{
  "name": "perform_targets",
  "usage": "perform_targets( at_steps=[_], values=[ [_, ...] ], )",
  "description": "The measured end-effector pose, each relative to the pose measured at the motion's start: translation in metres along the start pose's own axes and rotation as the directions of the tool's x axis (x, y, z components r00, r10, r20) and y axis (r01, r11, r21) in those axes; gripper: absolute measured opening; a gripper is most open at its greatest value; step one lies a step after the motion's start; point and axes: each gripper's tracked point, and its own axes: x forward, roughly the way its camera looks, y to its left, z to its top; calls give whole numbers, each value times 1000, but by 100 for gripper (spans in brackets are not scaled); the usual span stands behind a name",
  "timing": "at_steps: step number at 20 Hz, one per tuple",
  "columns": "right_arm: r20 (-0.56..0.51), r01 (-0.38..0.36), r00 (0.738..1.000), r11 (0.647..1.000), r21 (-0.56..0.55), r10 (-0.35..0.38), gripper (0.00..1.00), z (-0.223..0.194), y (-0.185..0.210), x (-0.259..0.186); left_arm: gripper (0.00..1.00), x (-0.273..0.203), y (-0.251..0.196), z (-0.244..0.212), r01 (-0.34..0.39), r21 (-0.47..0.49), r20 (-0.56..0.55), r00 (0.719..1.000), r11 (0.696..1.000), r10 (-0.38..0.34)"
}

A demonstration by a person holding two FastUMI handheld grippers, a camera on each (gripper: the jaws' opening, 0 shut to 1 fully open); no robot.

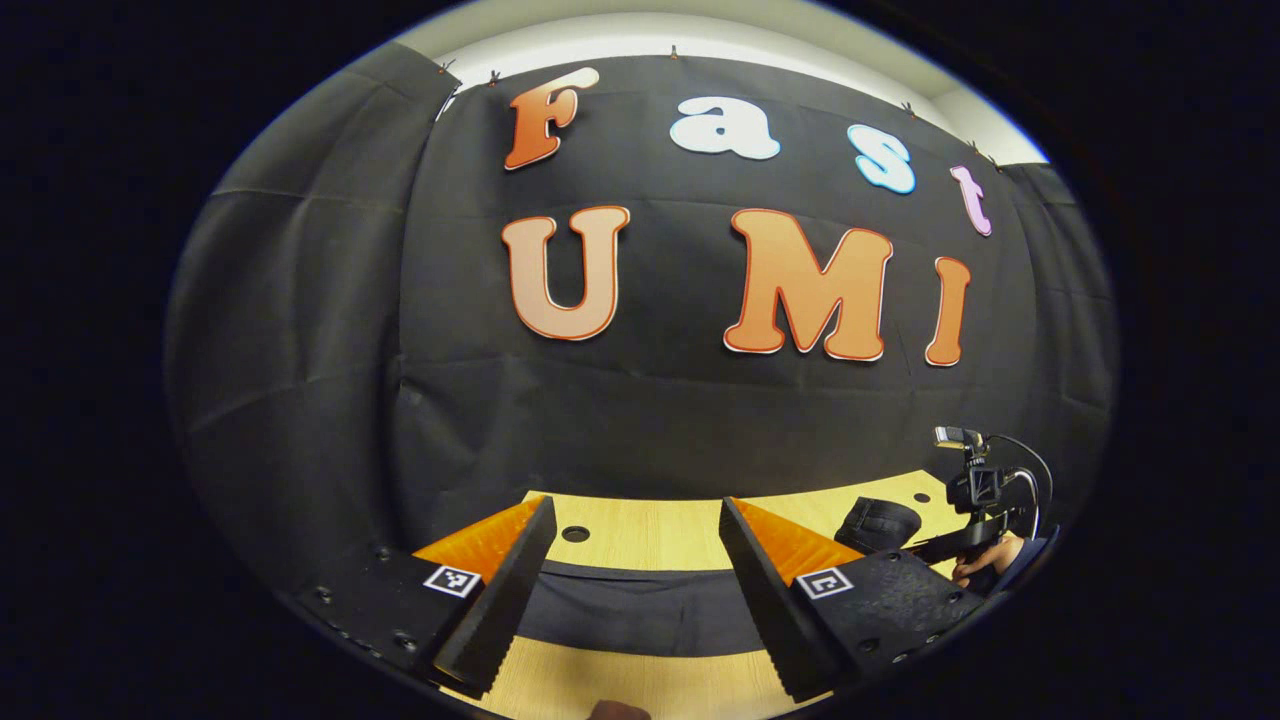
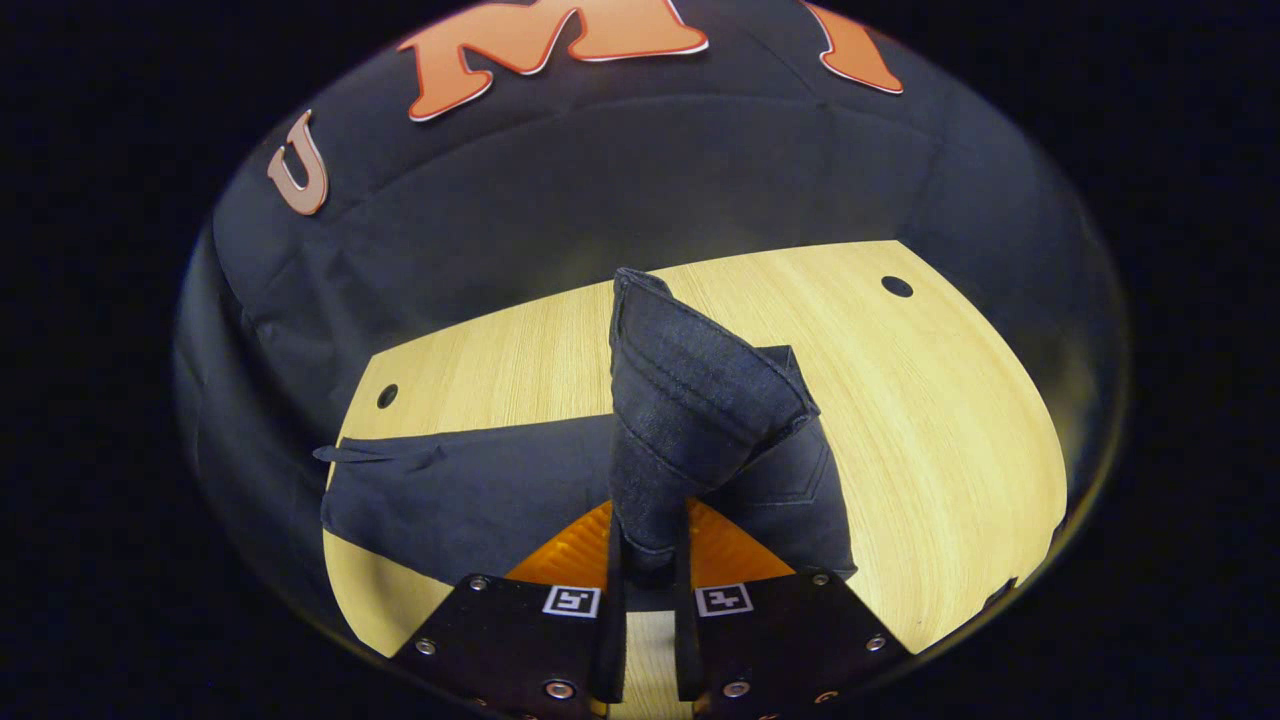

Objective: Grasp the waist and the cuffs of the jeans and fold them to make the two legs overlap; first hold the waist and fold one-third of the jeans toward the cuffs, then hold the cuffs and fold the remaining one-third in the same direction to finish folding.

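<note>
Dark blue jeans (image 2: 470, 495) lie flat across the pale wooden table (image 2: 930, 420), running off to the left in the right gripper view. My right gripper (image 2: 648, 545) is shut on the jeans' near end, beside a pocket seam, and holds a folded peak of denim (image 2: 700, 390) up off the table. In the left gripper view my left gripper (image 1: 637, 505) is open over the table, and a dark strip of the jeans (image 1: 640, 605) lies between and below its fingers. Far right in that view, the right gripper (image 1: 975, 500) holds the raised denim (image 1: 878, 522).
The table has small round holes (image 2: 897, 286) (image 2: 387, 396) (image 1: 575, 533) near its far edge. Black cloth walls stand close behind the table on all sides. A hand (image 1: 985, 560) grips the right gripper. Bare wood lies to the right of the jeans.
</note>
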Motion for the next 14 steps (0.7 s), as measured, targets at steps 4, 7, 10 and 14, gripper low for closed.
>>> perform_targets(
  at_steps=[4, 7, 10, 14],
  values=[
    [-54, -23, 998, 996, -82, 18, 20, -26, 20, 18, 98, 2, 12, -6, -17, -1, -16, 1000, 1000, 17],
    [-111, -123, 988, 987, -103, 112, 31, -50, 51, 16, 98, 3, 22, -14, -33, -6, -35, 999, 999, 33],
    [-137, -203, 972, 975, -94, 189, 51, -68, 87, 8, 98, 8, 33, -27, -53, -31, -69, 996, 998, 51],
    [-114, -237, 968, 964, -120, 224, 63, -67, 90, -2, 98, 19, 55, -53, -90, -88, -151, 986, 992, 77]
  ],
)
